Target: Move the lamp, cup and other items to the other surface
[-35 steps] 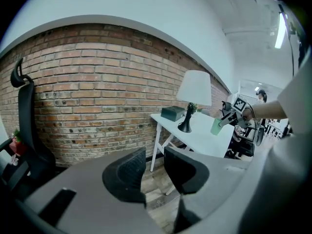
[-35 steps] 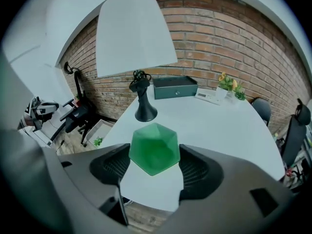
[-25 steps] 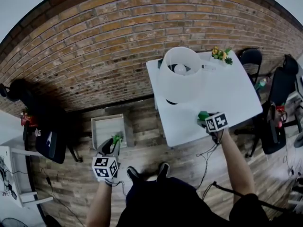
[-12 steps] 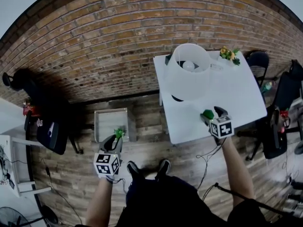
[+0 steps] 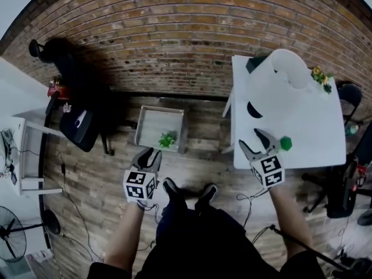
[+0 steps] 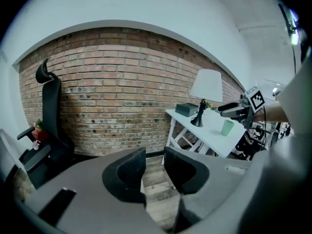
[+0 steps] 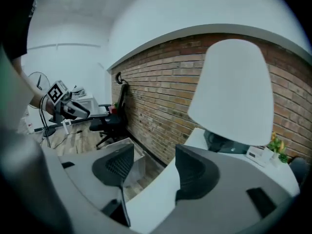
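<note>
The green cup (image 5: 285, 143) stands upright on the white bench (image 5: 308, 118), close to its near edge. The right gripper (image 5: 250, 138) hovers just to the left of the cup, not touching it, over the bench's near left corner. Its jaws are released and have just been closing, with nothing between them. In the right gripper view only the bench edge shows beyond the gap.

The lamp (image 5: 279, 83) stands farther back on the bench, its white shade over a dark base, beyond the right gripper and well apart from it. In the right gripper view the shade (image 7: 234, 91) fills the upper right, ahead of the jaws. A dark box (image 5: 254, 63) lies at the far left corner of the bench, behind the lamp, and a small bunch of flowers (image 5: 319, 74) sits at the far right.

To the left of the bench, a grey tray (image 5: 145, 118) lies on the wooden floor (image 5: 93, 179) near the brick wall (image 5: 145, 39), with a small green plant (image 5: 167, 139) in its near right part. The left gripper (image 5: 150, 154) hovers just near of the tray, well apart from the cup and lamp. Its jaws stand a narrow gap apart and hold nothing. A dark office chair (image 5: 78, 121) stands to the far left.
</note>
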Action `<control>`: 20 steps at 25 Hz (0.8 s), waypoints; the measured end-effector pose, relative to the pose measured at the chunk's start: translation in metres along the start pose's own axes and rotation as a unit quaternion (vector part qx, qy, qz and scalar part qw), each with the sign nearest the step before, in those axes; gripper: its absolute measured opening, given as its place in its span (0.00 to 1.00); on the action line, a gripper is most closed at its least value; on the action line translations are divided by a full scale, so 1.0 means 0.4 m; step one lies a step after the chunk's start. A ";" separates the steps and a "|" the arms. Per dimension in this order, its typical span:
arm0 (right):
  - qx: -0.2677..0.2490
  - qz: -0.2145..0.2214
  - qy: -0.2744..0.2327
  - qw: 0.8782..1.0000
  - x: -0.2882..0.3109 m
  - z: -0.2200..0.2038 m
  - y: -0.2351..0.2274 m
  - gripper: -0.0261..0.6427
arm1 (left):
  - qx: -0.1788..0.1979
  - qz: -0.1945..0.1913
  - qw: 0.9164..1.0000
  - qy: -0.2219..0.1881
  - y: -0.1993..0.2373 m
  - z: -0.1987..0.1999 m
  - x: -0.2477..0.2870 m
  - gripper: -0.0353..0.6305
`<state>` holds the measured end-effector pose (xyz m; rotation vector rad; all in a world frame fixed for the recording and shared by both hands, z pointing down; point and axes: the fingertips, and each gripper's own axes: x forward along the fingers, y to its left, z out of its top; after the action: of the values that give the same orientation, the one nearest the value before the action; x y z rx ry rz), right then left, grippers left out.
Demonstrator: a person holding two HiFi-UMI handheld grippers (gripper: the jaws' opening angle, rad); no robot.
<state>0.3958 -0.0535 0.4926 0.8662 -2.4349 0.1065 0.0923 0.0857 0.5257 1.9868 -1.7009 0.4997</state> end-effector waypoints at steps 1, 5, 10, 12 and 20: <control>-0.005 0.015 0.001 1.000 0.024 0.005 0.041 0.44 | -0.003 0.003 1.000 0.001 0.014 -0.009 -0.018 0.23; -0.017 0.070 0.018 0.997 0.111 0.046 0.201 0.44 | -0.016 0.022 1.000 0.005 0.090 -0.057 -0.082 0.23; -0.038 0.116 0.023 0.992 0.223 0.077 0.354 0.44 | -0.027 0.035 0.999 0.004 0.194 -0.121 -0.126 0.23; -0.043 0.126 0.027 0.991 0.260 0.089 0.407 0.44 | -0.026 0.032 0.999 0.003 0.234 -0.136 -0.135 0.23; -0.044 0.125 0.051 0.990 0.381 0.137 0.548 0.44 | -0.009 -0.001 1.000 0.005 0.381 -0.168 -0.137 0.23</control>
<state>0.1394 0.0204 0.5487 0.5031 -2.4217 0.1301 -0.0647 0.1507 0.5680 1.9701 -1.6909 0.4898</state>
